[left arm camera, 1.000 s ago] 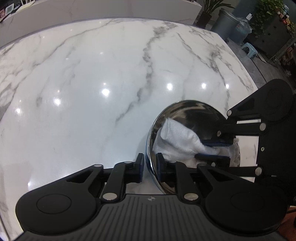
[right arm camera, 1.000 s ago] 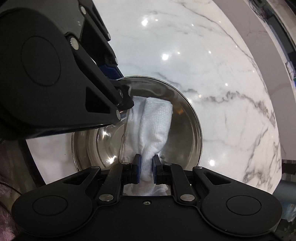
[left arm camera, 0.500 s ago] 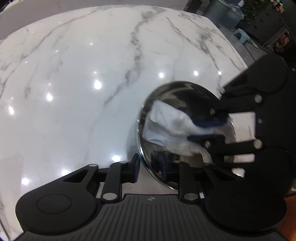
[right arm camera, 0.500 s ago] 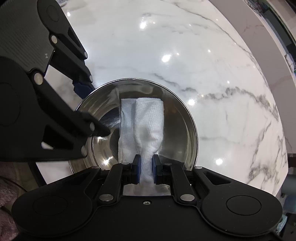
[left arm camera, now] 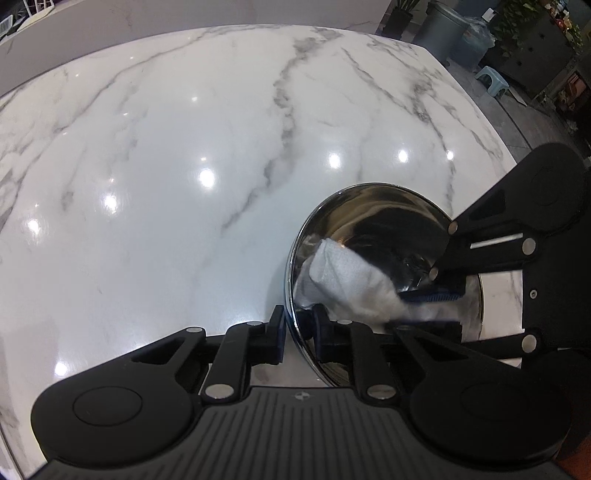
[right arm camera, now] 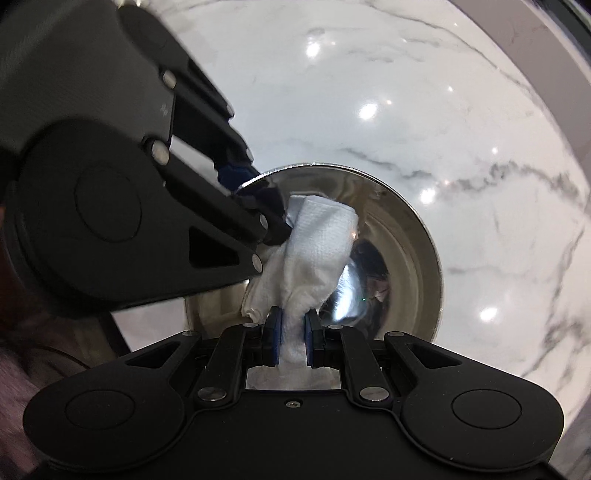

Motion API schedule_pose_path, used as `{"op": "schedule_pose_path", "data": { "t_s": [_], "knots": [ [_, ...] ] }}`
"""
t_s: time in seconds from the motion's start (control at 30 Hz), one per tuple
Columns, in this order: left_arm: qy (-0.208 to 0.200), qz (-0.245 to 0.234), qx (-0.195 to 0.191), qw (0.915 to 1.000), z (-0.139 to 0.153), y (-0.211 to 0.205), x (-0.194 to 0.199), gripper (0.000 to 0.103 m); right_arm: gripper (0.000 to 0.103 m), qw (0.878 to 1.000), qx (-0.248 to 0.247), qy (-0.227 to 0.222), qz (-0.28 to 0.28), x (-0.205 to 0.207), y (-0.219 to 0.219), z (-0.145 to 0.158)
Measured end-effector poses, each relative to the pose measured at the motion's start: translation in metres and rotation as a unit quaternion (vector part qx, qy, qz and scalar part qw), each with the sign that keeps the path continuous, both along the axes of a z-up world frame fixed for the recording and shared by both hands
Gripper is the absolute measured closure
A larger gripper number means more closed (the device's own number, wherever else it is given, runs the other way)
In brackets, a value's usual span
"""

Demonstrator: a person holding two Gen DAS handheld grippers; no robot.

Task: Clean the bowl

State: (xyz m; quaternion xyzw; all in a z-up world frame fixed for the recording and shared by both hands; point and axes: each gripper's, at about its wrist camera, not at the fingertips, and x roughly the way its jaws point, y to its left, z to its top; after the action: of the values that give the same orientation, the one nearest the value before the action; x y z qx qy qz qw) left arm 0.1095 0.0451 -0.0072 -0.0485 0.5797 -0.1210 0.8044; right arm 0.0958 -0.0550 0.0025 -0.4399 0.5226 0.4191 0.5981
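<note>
A shiny steel bowl point(left arm camera: 373, 221) is held tilted above the white marble counter. My left gripper point(left arm camera: 298, 334) is shut on the bowl's near rim, one finger outside and one inside. It shows in the right wrist view point(right arm camera: 251, 188) clamping the rim at the bowl's point(right arm camera: 402, 251) upper left. My right gripper point(right arm camera: 292, 341) is shut on a folded white cloth point(right arm camera: 317, 240) that lies against the bowl's inner wall. In the left wrist view the cloth point(left arm camera: 343, 277) reaches toward the bowl's left side, with the right gripper point(left arm camera: 428, 310) entering from the right.
The marble counter point(left arm camera: 184, 166) spreads left and behind the bowl. Beyond its far right edge stand a grey bin point(left arm camera: 447, 29), a small stool point(left arm camera: 493, 79) and plants. A grey ledge point(right arm camera: 546, 66) borders the counter in the right wrist view.
The bowl has tilted and swung back. The cloth has slid across the inside toward the rim by my left gripper. Both grips have stayed shut.
</note>
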Motion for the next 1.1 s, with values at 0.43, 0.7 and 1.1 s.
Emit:
{"op": "schedule_pose_path", "data": {
  "t_s": [0.43,0.7,1.1],
  "knots": [
    [0.043,-0.011,-0.023,0.9987,-0.009,-0.003,-0.005,0.067,0.093,0.999,-0.008,-0.037,0.0,0.018,-0.009,-0.006],
    [0.034,-0.016,-0.024,0.999,-0.005,-0.003,-0.007,0.08,0.093,0.999,0.003,-0.03,-0.015,0.033,-0.016,-0.009],
    [0.005,0.014,0.0,0.9999,-0.001,0.001,0.002,0.09,0.092,0.995,0.053,0.06,-0.06,0.061,-0.022,-0.011]
  ]
}}
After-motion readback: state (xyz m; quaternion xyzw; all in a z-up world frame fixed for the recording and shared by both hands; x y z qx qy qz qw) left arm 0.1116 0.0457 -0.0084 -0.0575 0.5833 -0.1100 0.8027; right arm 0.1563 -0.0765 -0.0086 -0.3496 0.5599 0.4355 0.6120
